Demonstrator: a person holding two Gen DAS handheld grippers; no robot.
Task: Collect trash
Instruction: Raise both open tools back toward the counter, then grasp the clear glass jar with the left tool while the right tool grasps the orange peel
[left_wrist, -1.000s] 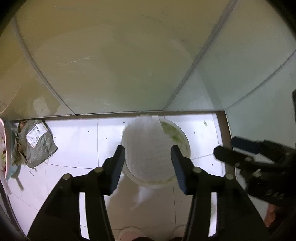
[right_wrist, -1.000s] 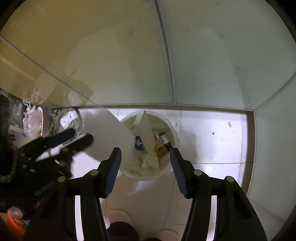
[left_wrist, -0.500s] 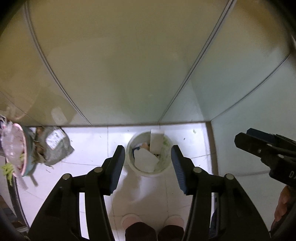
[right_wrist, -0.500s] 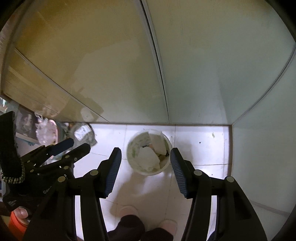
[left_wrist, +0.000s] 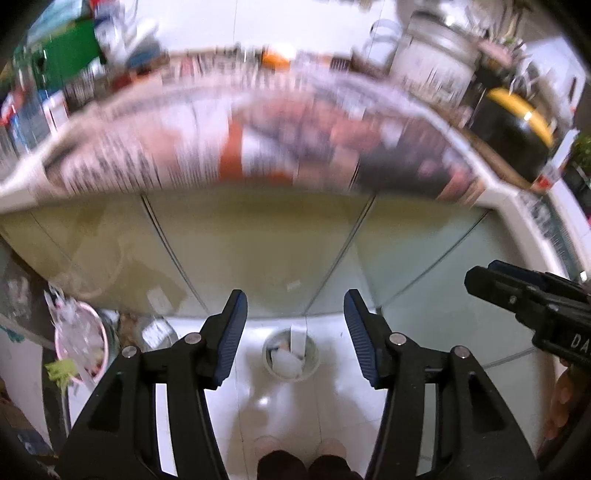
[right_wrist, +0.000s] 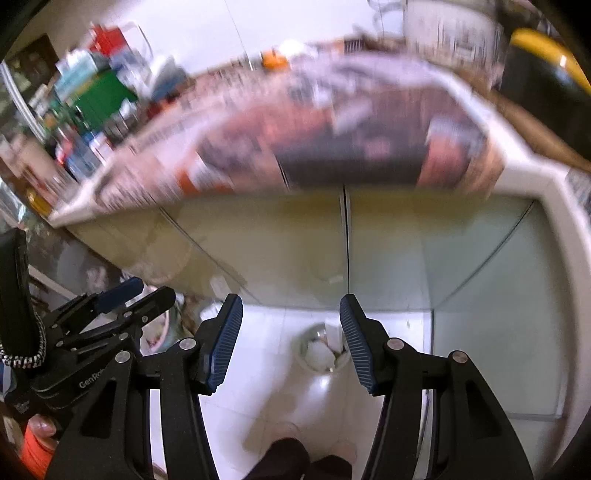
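Note:
Far below on the white tile floor stands a small white trash bin (left_wrist: 312, 369) (right_wrist: 306, 363) with white paper and other scraps inside. My left gripper (left_wrist: 293, 299) hangs high above it, its jaws opening with nothing between them. My right gripper (right_wrist: 290, 301) is open and empty at the same height, also framing the bin. Each gripper shows in the other's view: the right gripper (left_wrist: 517, 295) at the right edge, the left gripper (right_wrist: 122, 295) at the left. A blurred newspaper (left_wrist: 258, 147) (right_wrist: 314, 140) is spread over the countertop ahead.
Pale green cabinet doors (left_wrist: 258, 251) run under the white counter. The back of the counter is crowded with jars, boxes and a black and yellow pot (left_wrist: 513, 122). A pink basin of plastic waste (left_wrist: 79, 347) and a grey bag (left_wrist: 155, 328) sit left of the bin. The person's feet (left_wrist: 295, 450) show below.
Both grippers have risen far above the bin, which now looks small. The white sheet that covered the bin has dropped inside. The countertop and newspaper have come into view.

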